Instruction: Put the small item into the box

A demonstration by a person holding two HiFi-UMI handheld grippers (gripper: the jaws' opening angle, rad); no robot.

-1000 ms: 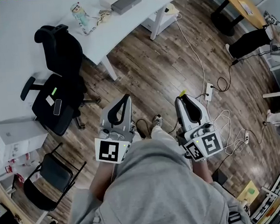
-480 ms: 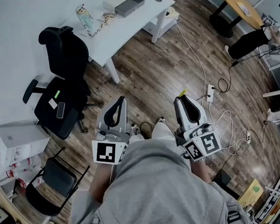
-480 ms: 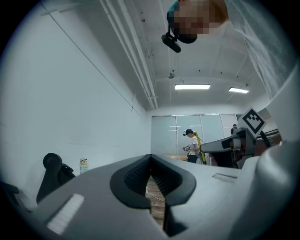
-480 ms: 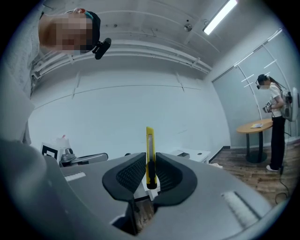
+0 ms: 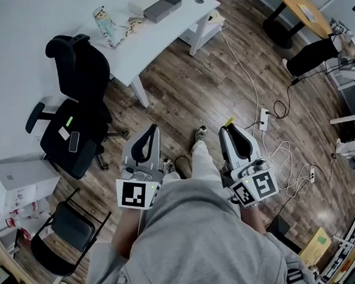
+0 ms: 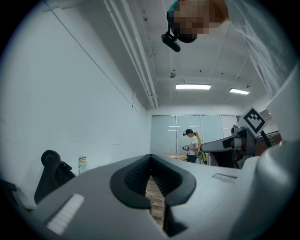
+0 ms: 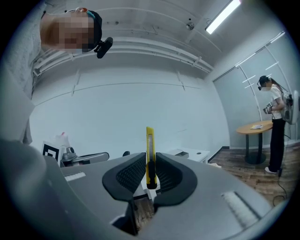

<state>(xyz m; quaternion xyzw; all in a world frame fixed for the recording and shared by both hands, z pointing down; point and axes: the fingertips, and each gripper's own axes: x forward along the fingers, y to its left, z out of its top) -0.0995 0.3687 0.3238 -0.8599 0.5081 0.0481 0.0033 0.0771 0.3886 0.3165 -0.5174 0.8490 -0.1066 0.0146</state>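
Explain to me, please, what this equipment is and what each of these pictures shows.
There is no robot here: a person in a grey top holds a two-jaw tool in each hand. The head view comes from a camera on the person's head, looking down. It shows the left tool and the right tool held out above a wooden floor. Ahead stands a white desk carrying a grey box and a small bottle. The two gripper views come from cameras riding on each tool. The left tool's jaws are together and empty. The right tool grips a yellow utility knife, which stands upright.
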